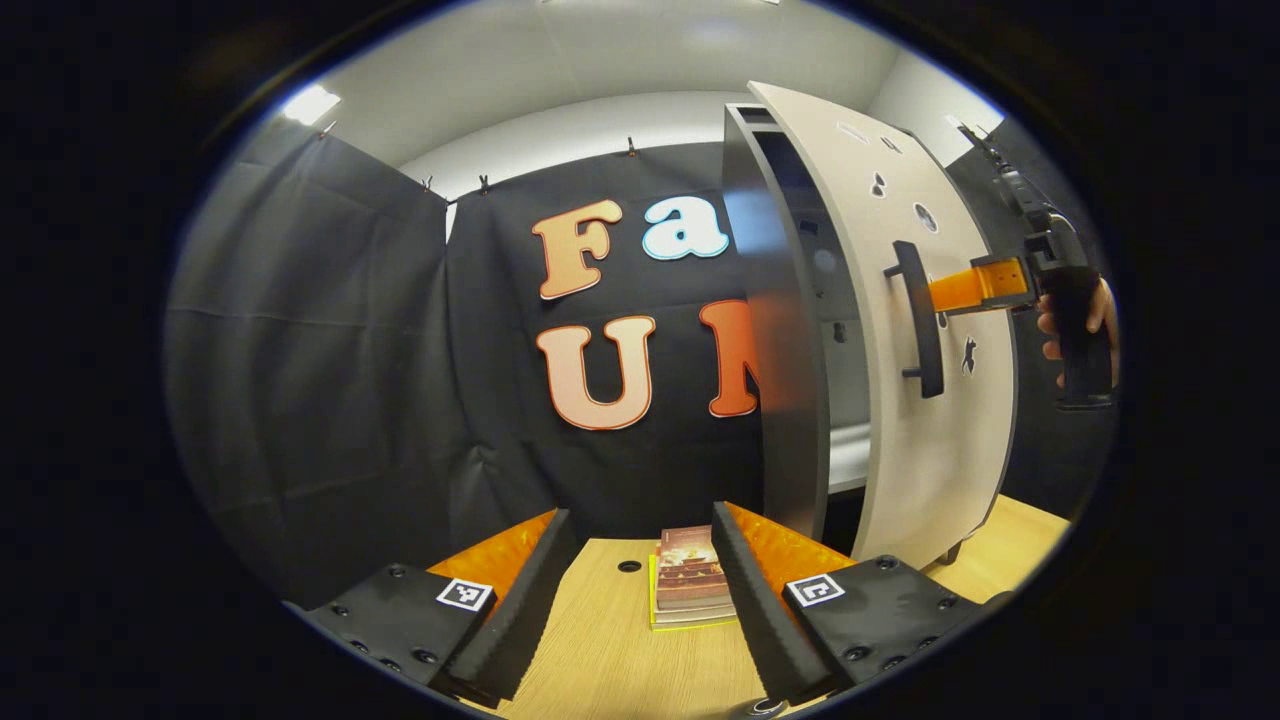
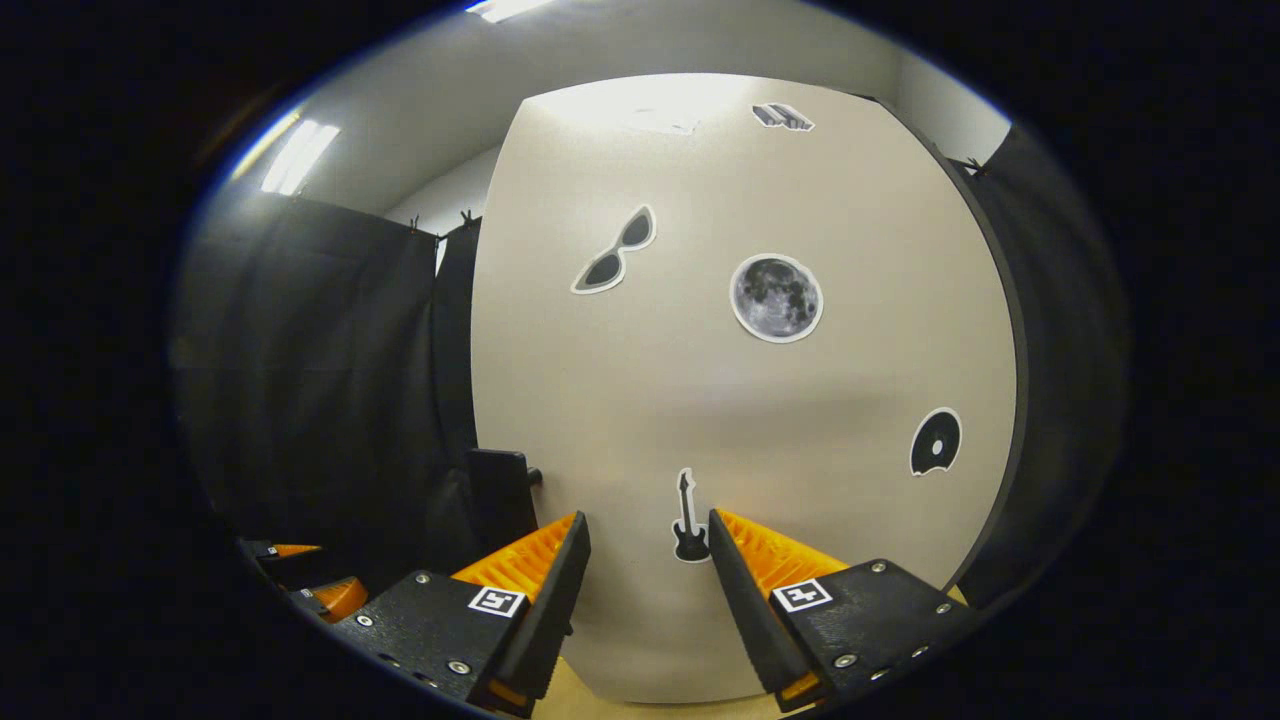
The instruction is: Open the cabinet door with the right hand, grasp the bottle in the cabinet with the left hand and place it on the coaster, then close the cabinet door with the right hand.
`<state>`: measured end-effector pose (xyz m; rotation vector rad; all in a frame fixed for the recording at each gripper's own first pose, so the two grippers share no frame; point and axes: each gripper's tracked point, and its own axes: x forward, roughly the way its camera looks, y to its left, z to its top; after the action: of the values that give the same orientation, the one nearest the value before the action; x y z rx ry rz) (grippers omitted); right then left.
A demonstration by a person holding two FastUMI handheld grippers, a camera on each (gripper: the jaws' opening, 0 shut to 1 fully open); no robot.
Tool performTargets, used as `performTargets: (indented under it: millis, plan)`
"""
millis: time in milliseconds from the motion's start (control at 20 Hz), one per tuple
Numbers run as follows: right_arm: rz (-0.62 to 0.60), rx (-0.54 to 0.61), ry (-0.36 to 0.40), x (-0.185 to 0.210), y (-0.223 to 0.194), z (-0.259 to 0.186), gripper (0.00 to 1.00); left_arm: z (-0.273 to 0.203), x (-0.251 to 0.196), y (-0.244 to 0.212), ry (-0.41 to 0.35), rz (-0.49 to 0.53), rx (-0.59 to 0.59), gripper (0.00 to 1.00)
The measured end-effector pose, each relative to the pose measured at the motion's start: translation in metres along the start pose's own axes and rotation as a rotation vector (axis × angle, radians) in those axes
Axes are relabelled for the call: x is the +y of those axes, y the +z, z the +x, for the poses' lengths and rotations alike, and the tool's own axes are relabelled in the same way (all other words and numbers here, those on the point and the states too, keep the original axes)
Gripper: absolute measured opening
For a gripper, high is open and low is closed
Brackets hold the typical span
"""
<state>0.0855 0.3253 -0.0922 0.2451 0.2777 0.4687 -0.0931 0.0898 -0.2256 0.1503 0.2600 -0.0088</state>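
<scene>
Beige cabinet door (image 1: 900, 330) ajar; R gripper (image 1: 940, 292) at handle (image 1: 920, 320), grip unclear; L gripper (image 1: 640, 590) fingers spread.

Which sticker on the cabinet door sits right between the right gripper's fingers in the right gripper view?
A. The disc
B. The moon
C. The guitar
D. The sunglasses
C: the guitar sticker lies low on the cabinet door, in the gap between the right gripper fingers.

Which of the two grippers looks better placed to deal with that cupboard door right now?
The right. In the left gripper view, the right gripper is at the handle of the part-open cabinet door. The left gripper hangs open over the table, away from the door.
</scene>
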Motion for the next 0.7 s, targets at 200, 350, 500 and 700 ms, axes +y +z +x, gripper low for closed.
performTargets:
  millis: [200, 350, 500, 700]
  plan:
    - [0.000, -0.048, -0.063, -0.003, 0.018, -0.011, 0.75, 0.014, -0.007, -0.005, -0.056, 0.011, 0.009, 0.92]
    - [-0.044, -0.074, -0.175, -0.026, 0.028, -0.049, 0.75, 0.027, -0.020, -0.005, -0.116, -0.009, 0.009, 0.92]
    - [-0.061, -0.065, -0.292, -0.056, 0.035, -0.104, 0.75, 0.039, -0.034, 0.005, -0.175, -0.083, 0.015, 0.92]
    - [-0.103, -0.067, -0.414, -0.095, 0.061, -0.172, 0.75, 0.047, -0.042, 0.042, -0.199, -0.088, -0.011, 0.92]
